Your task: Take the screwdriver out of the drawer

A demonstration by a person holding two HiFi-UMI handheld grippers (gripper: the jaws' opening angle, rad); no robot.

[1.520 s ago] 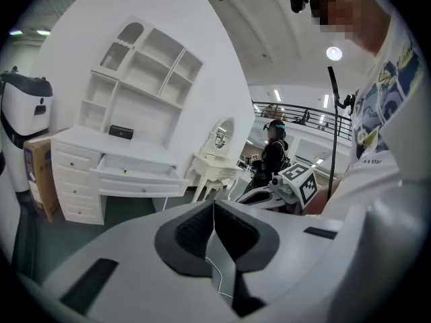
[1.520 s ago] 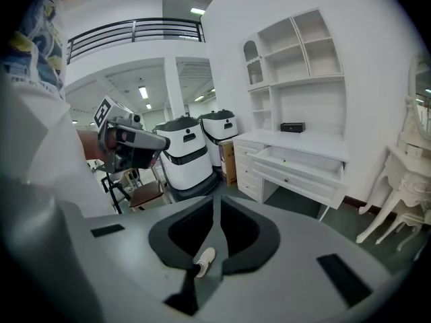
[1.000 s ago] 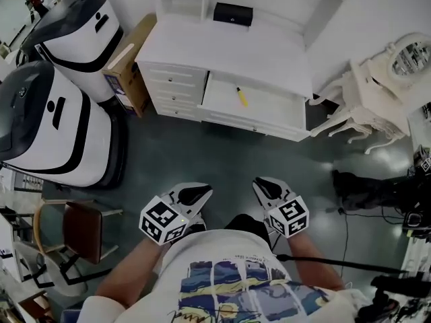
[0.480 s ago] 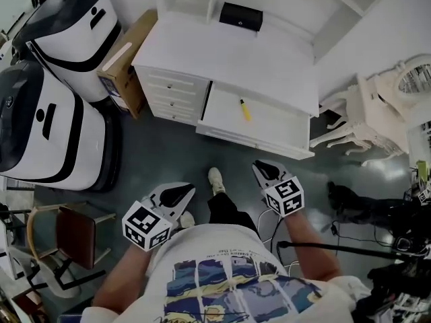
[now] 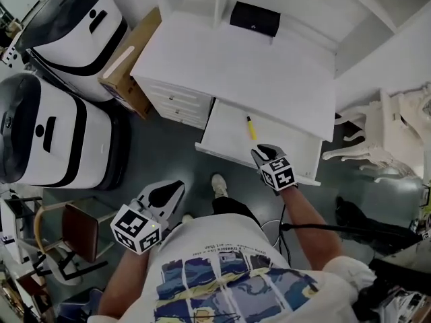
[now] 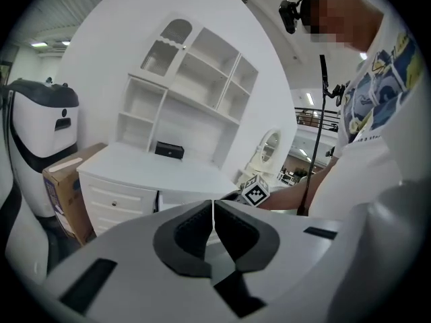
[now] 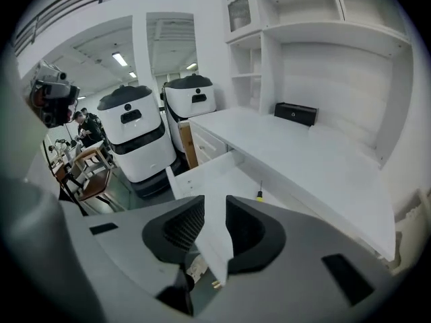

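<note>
A yellow-handled screwdriver lies in the pulled-out drawer of the white desk. My right gripper hovers over the drawer's front edge, a little short of the screwdriver. Its jaws are opening and hold nothing; only the drawer's front shows through the gap. My left gripper hangs back over the floor in front of the desk's small drawers, shut and empty.
Two white-and-black machines and a cardboard box stand left of the desk. A black box rests at the desk's back. A brown chair is lower left; white carved furniture is at the right.
The person has stepped up to the desk. Both grippers moved forward; the right one travelled from over the floor to the drawer's front edge and its jaws have parted.
</note>
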